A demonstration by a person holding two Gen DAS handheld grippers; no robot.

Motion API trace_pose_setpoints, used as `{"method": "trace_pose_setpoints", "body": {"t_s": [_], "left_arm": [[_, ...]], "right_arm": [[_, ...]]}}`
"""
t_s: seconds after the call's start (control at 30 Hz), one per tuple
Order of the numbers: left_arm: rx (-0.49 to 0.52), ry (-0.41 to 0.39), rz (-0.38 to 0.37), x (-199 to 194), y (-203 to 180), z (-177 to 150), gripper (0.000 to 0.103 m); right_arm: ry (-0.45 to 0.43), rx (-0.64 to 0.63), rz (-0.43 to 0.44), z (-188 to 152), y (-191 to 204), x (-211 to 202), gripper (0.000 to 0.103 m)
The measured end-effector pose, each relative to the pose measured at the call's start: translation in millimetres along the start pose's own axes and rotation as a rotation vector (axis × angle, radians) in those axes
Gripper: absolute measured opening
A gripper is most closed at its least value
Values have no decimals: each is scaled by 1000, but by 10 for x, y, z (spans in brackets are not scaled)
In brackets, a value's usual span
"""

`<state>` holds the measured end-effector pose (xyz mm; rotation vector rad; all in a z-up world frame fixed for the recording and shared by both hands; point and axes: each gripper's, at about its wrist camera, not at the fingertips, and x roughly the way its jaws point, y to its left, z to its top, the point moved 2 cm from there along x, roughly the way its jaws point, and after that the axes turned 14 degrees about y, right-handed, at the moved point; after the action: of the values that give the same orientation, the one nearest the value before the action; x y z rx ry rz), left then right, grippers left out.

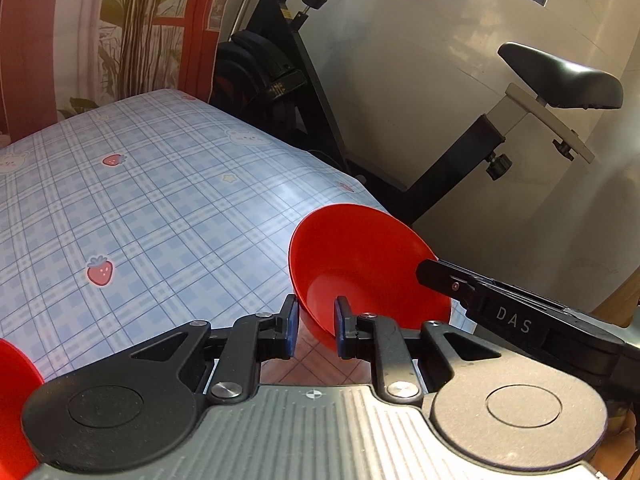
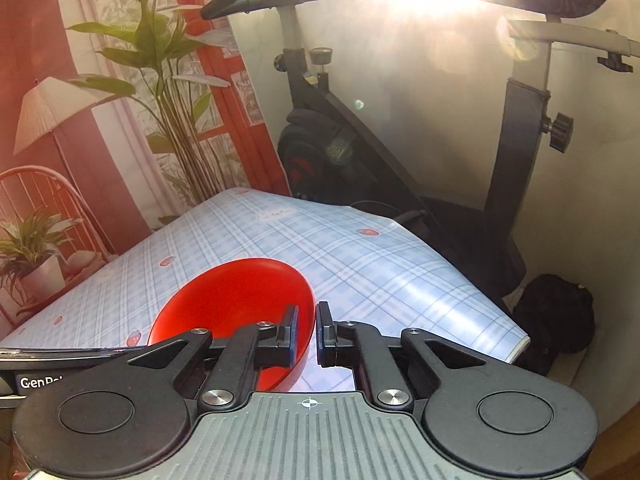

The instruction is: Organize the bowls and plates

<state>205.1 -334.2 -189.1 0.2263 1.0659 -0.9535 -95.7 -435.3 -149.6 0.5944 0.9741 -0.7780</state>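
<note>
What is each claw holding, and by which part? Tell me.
Both hold one red bowl by its rim: the left claw on the near edge, the right claw on the right side.

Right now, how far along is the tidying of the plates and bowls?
Done: nothing looks stacked yet. In hand: one red bowl, its rim pinched by the left gripper and the right gripper, at the table edge. Left: probably to set it with the other red piece, seen only partly at the frame edge.
</note>
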Motion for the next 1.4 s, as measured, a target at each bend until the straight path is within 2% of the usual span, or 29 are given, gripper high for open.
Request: {"method": "trace_pose_setpoints", "body": {"t_s": [0.2, 0.4, 0.57, 0.7, 1.03, 1.2, 1.4], "left_arm": [[-81, -58, 50, -450, 159, -32, 19], [-163, -96, 62, -839, 389, -96, 19], [-249, -175, 53, -1180, 591, -132, 19], [-264, -234, 69, -1431, 695, -169, 19], [-327, -306, 103, -1910, 1033, -361, 19], [-368, -304, 149, -2070, 1232, -551, 19], [-396, -244, 169, -2012, 1375, -754, 19]], "right_arm": [[-16, -85, 56, 139, 431, -174, 9], [-31, -138, 121, 265, 861, -312, 9], [-25, -183, 165, 303, 1195, -386, 9], [-21, -210, 193, 331, 1436, -423, 9], [-11, -292, 288, 335, 2068, -432, 9], [13, -319, 344, 224, 2383, -345, 9], [48, -308, 378, -19, 2537, -214, 9]]}}
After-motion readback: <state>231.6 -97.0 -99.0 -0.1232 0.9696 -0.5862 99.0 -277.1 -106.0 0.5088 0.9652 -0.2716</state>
